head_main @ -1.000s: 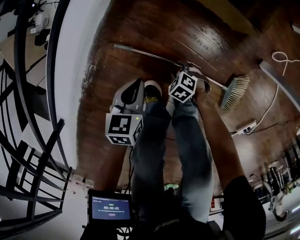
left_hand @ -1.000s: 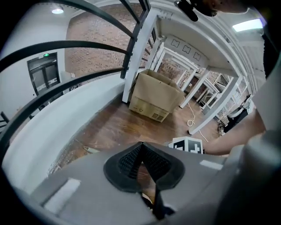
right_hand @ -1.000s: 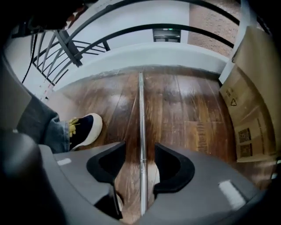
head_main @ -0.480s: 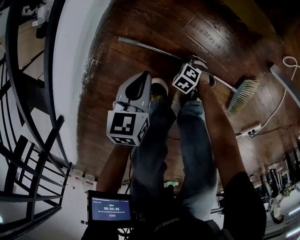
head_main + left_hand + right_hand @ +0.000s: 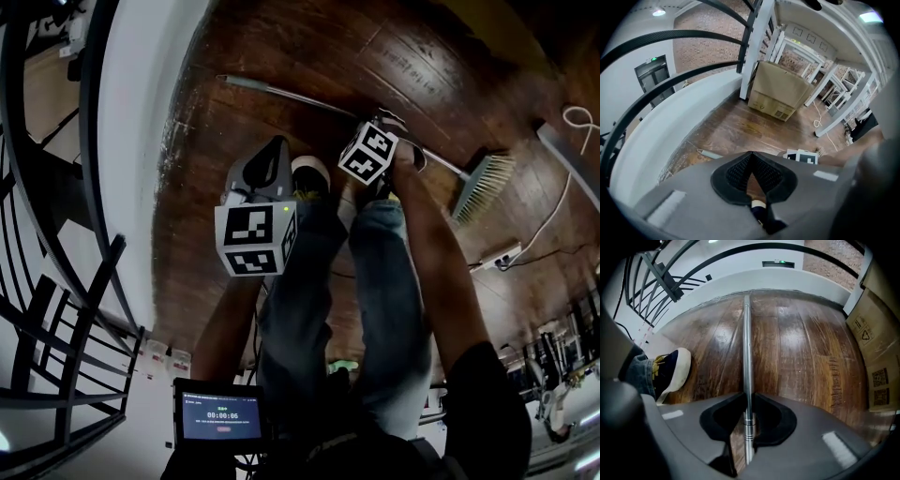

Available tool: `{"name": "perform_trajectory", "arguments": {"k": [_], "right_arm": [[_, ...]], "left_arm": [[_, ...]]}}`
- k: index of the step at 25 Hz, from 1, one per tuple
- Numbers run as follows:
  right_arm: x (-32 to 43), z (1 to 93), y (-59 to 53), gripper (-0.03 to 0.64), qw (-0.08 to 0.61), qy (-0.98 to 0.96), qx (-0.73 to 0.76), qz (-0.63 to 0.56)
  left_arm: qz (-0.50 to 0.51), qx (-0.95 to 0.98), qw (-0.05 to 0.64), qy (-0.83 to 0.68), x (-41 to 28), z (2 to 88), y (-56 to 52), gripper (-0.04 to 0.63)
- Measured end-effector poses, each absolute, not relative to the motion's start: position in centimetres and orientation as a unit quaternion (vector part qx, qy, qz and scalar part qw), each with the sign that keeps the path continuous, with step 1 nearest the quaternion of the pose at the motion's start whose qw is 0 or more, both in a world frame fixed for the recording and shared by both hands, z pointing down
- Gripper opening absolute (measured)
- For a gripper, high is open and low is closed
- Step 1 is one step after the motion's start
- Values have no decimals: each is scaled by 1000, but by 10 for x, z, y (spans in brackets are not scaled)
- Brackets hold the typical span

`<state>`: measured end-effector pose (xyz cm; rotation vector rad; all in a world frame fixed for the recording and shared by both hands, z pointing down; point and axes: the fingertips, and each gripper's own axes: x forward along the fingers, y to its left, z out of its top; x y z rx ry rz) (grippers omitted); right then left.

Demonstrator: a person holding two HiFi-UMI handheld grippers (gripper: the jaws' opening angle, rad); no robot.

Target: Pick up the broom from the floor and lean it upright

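The broom lies flat on the dark wooden floor, its thin metal handle (image 5: 281, 94) running from upper left to the bristle head (image 5: 483, 183) at right. My right gripper (image 5: 392, 134) points steeply down over the handle's middle. In the right gripper view the handle (image 5: 746, 348) passes between the jaws (image 5: 747, 401), which are closing with the pads against it. My left gripper (image 5: 277, 143) hangs above the floor beside the person's shoe (image 5: 307, 173), short of the handle. Its jaws (image 5: 751, 157) are shut and empty, and the handle's end (image 5: 710, 153) shows beyond them.
A white curved kerb (image 5: 131, 141) and black railing (image 5: 56, 281) bound the floor on the left. Cardboard boxes (image 5: 780, 93) stand by a white post. A cable (image 5: 553, 216) and power strip (image 5: 492, 255) lie to the right. The person's legs stand between the grippers.
Both grippers have sunk toward the floor. The right one stays over the broom handle; the left one has come down beside the shoe.
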<state>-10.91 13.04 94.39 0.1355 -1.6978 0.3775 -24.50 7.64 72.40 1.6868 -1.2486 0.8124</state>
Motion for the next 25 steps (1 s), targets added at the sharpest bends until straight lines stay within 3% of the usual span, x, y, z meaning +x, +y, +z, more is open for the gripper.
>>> {"name": "perform_trajectory", "arguments": {"k": [6,12,25], "right_arm": [[-114,931,119,77,625,-755,74,186],[-111,879,106,77,603,-772,81,187],[-75,648,26,75,471,-818,258,205]], "left_arm": [[318,654,454,-514,-248,739,58,15],[316,658,448,-516,-241,698,51,15],[247,742,381,-494,-195,476,-8,15]]}}
